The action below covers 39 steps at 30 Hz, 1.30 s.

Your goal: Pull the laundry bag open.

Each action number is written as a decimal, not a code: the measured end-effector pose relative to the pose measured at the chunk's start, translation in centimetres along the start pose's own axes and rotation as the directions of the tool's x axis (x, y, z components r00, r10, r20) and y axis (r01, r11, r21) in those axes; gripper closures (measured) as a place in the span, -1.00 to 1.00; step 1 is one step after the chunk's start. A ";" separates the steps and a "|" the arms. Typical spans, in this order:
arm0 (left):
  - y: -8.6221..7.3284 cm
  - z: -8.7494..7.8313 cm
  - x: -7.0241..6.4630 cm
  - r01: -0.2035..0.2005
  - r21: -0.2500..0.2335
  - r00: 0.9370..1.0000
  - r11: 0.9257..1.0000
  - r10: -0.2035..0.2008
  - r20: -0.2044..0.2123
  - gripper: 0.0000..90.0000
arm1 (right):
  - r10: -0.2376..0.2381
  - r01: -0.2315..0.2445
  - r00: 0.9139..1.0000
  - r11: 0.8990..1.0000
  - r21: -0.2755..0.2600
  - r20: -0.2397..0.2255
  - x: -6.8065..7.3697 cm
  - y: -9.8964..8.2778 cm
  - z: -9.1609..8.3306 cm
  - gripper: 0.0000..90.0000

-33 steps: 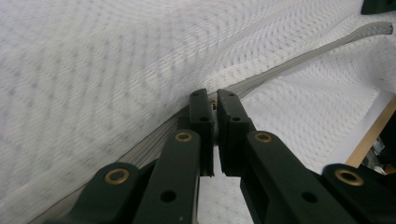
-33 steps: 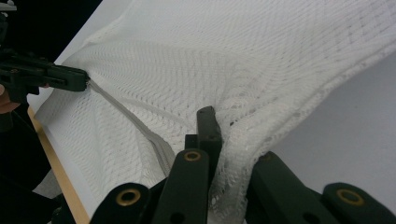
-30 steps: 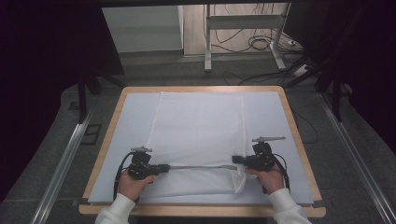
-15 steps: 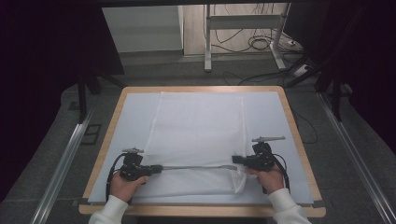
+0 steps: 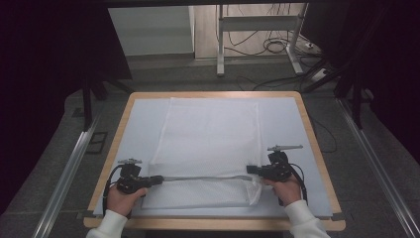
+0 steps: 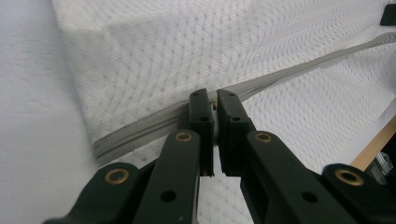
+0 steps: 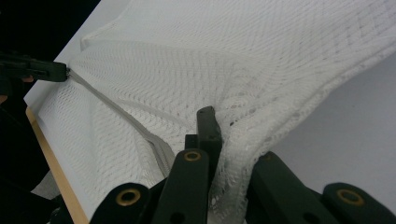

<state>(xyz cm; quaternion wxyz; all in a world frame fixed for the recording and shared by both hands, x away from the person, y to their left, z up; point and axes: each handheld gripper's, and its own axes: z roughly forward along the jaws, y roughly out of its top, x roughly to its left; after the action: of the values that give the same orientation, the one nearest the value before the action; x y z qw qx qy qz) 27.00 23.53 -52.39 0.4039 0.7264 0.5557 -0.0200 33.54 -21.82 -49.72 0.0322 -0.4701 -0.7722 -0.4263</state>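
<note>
- My left hand (image 5: 122, 197) comes in from the near edge of the worktop (image 5: 213, 222), low at the left, its white sleeve at the rim, wrist level and knuckles up.
- My left gripper (image 5: 157, 179) points to the right across the worktop; its jaws are all but closed, pinching the grey zipper (image 5: 205, 177) at its left end, with only a thin slit between them in the left gripper view (image 6: 215, 122).
- My right hand (image 5: 284, 188) mirrors it at the near right, pointing left.
- My right gripper (image 5: 250, 170) has its jaws clamped on a bunched fold of the white mesh bag (image 5: 210, 134) at the zipper's right end; in the right gripper view (image 7: 205, 140) the mesh drapes over one jaw.
- The mesh bag lies flat down the middle of the worktop, on the pale blue mat (image 5: 285, 124).
- The zipper stretches taut and slightly raised between my two grippers, near the bag's near edge.
</note>
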 end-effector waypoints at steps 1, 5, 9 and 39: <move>0.0 0.0 0.0 -0.002 0.001 1.000 1.000 0.002 -0.001 0.92 | -0.001 0.001 1.000 1.000 0.001 0.001 0.0 0.0 0.0 0.98; 0.0 -0.1 0.1 0.004 -0.001 1.000 1.000 -0.004 0.002 0.92 | 0.000 0.000 1.000 1.000 -0.001 0.001 0.0 0.0 0.0 0.98; 0.0 -0.2 0.3 0.000 0.001 1.000 1.000 0.000 -0.006 0.92 | 0.001 -0.001 1.000 1.000 -0.001 0.001 -0.1 0.0 0.0 0.98; -1.1 -1.5 2.5 0.034 -0.002 0.997 0.999 -0.034 -0.073 0.92 | -0.005 0.005 1.000 1.000 0.005 0.014 -0.2 0.0 0.0 0.98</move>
<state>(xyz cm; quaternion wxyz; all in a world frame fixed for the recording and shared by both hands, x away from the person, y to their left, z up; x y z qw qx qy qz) 26.46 26.46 -53.21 0.3832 0.7171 0.5822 -0.0001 33.61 -21.91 -49.83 0.0268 -0.4710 -0.7747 -0.4210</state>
